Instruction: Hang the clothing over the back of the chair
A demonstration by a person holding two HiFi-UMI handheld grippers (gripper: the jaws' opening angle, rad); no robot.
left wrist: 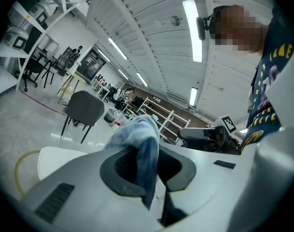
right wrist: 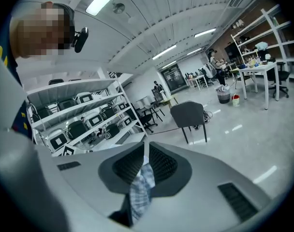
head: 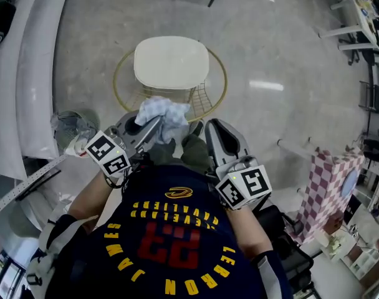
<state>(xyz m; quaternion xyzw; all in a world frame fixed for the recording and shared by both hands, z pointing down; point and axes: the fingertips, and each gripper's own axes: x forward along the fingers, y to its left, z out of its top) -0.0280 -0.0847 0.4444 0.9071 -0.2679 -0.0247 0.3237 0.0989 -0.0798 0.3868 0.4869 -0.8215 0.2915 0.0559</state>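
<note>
A crumpled blue-and-white checked garment (head: 165, 116) is bunched just in front of my chest, above the near rim of the chair (head: 171, 62), which has a white seat and a gold wire frame. The left gripper (head: 154, 128) is shut on the garment; in the left gripper view the cloth (left wrist: 145, 144) sticks up between the jaws. The right gripper (head: 209, 127) sits beside it and is shut on a thin strip of the same cloth (right wrist: 141, 190). From the left gripper view the white seat (left wrist: 55, 159) shows low at the left.
A bin lined with a plastic bag (head: 75, 125) stands left of the chair beside a long white table (head: 33, 73). A pink checked box (head: 328, 184) is at the right. A grey chair (right wrist: 189, 116) and shelving stand farther off.
</note>
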